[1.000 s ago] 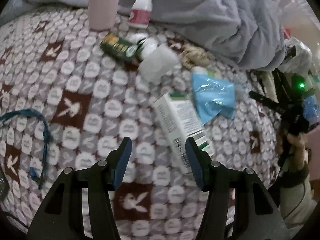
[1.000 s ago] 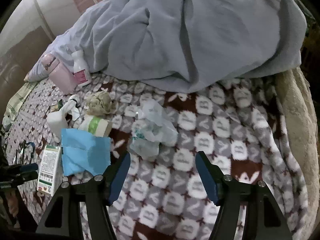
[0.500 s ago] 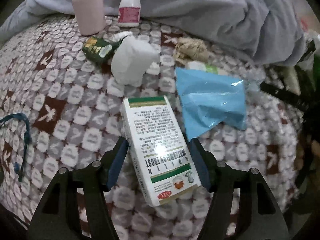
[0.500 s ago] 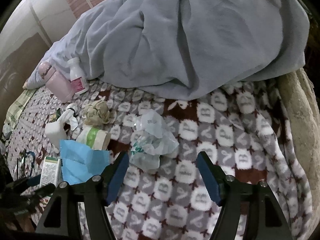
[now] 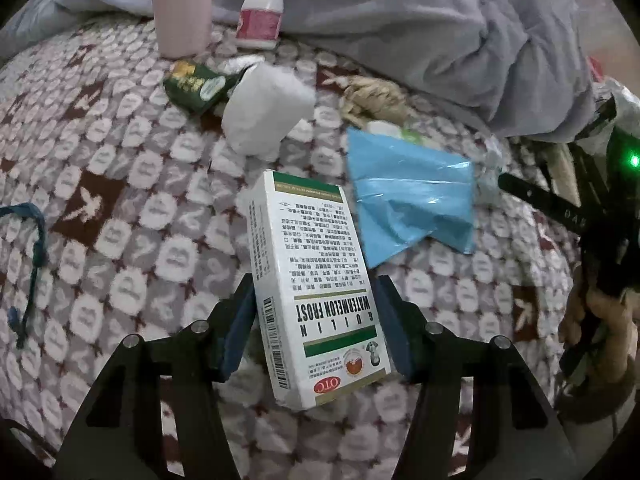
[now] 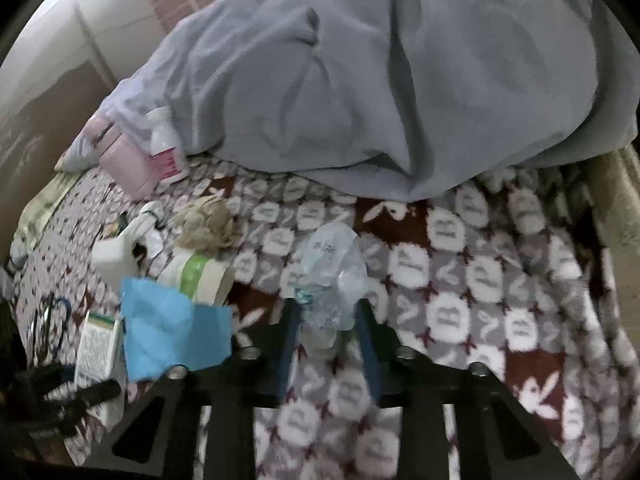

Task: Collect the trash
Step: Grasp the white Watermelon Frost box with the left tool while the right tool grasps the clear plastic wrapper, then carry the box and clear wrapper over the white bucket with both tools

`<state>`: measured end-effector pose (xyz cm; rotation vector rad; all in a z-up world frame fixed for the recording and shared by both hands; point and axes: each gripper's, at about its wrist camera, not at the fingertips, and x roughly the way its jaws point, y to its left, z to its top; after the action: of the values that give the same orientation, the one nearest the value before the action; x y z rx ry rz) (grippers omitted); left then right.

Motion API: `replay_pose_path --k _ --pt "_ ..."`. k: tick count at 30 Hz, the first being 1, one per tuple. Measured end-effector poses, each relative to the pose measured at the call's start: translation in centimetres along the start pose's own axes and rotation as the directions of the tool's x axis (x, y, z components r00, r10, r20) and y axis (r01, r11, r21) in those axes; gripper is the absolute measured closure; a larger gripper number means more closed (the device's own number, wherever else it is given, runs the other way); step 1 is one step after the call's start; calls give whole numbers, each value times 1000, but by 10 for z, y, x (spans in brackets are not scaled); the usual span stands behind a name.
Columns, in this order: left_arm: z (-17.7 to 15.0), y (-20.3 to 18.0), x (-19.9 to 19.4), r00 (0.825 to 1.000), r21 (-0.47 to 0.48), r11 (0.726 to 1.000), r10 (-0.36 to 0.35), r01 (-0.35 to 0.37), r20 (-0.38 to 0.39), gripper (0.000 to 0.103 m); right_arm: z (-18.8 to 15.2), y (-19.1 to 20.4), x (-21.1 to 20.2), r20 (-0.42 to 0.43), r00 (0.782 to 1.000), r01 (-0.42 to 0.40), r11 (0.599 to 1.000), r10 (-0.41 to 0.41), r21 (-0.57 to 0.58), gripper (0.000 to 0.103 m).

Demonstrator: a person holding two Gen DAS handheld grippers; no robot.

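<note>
Trash is scattered all over the patterned blanket, and I've got two pieces of it in the jaws right now. On my left, the white medicine box with green bands sits between the left gripper fingers; the jaws have just been closing in, and both blue pads are pressed against its long sides, the box tilted and its near end raised off the blanket. On my right, the right gripper has just snapped together on the crumpled clear plastic wrapper, which bunches up between the two fingers. Just beside the box I see the blue plastic bag lying flat, touching a paper cup with a green stripe. Further back there's a white tissue wad, a green foil packet and a tan crumpled ball. A pink tumbler and a white pill bottle stand upright at the edge of the grey duvet.
</note>
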<state>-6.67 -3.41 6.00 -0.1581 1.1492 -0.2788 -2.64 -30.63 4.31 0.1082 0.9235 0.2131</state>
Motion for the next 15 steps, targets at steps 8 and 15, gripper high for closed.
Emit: replay_pose_path --k 8,15 --pt "-7 -29 -34 998 50 999 -13 10 65 46 -22 -9 -55 63 998 -4 1000 5 -18 80" --pt "-13 -75 -43 996 114 993 -40 32 75 46 -41 -23 -95 98 995 -1 1000 2 -11 80"
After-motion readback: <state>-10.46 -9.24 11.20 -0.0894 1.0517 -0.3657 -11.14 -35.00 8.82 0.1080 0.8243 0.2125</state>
